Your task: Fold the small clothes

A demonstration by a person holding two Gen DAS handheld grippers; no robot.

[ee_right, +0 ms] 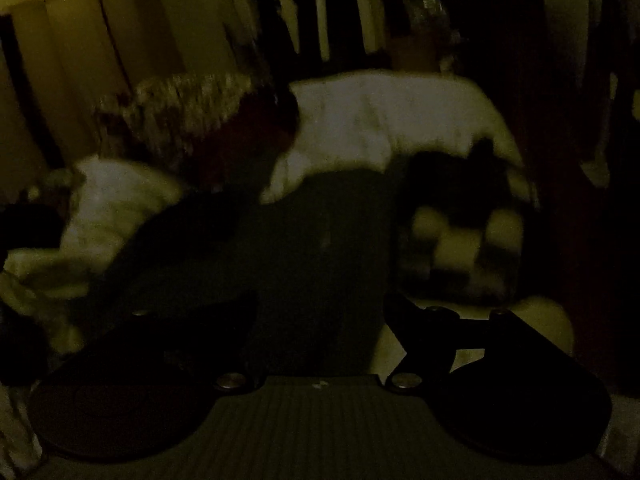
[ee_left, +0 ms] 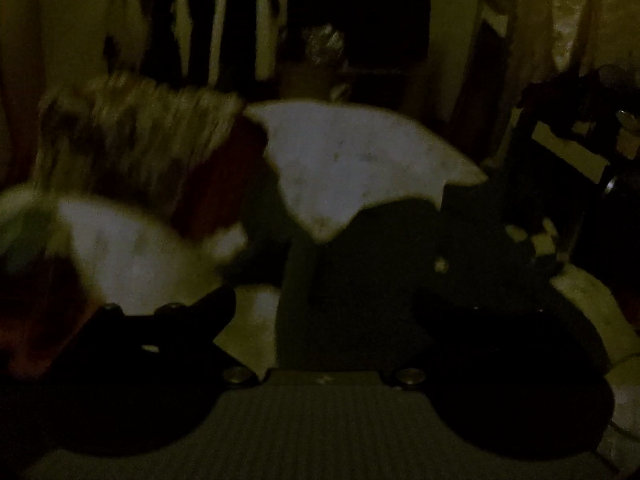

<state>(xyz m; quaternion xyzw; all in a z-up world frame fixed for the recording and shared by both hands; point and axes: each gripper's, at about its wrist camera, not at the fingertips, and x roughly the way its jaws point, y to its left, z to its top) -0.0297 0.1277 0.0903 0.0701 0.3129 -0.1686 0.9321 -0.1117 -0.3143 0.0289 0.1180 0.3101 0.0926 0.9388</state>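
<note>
The room is dim and both views are blurred. A dark garment [ee_left: 360,280] lies spread on a pale surface, straight ahead of my left gripper [ee_left: 326,304]. That gripper's jaws stand wide apart, and its black fingers [ee_left: 200,316] flank the cloth without pressing on it. The same dark garment [ee_right: 320,240] runs forward between the spread fingers [ee_right: 416,328] of my right gripper [ee_right: 320,312], which is also open. White cloth [ee_left: 352,160] lies beyond the garment, and another white piece [ee_left: 132,248] lies to its left.
A patterned brown and cream fabric [ee_left: 140,132] is heaped at the back left. A dark checked item [ee_right: 460,240] sits right of the garment. Hanging clothes [ee_left: 192,20] and a dark cabinet [ee_left: 360,32] stand behind. Dark furniture [ee_left: 572,140] is at the right.
</note>
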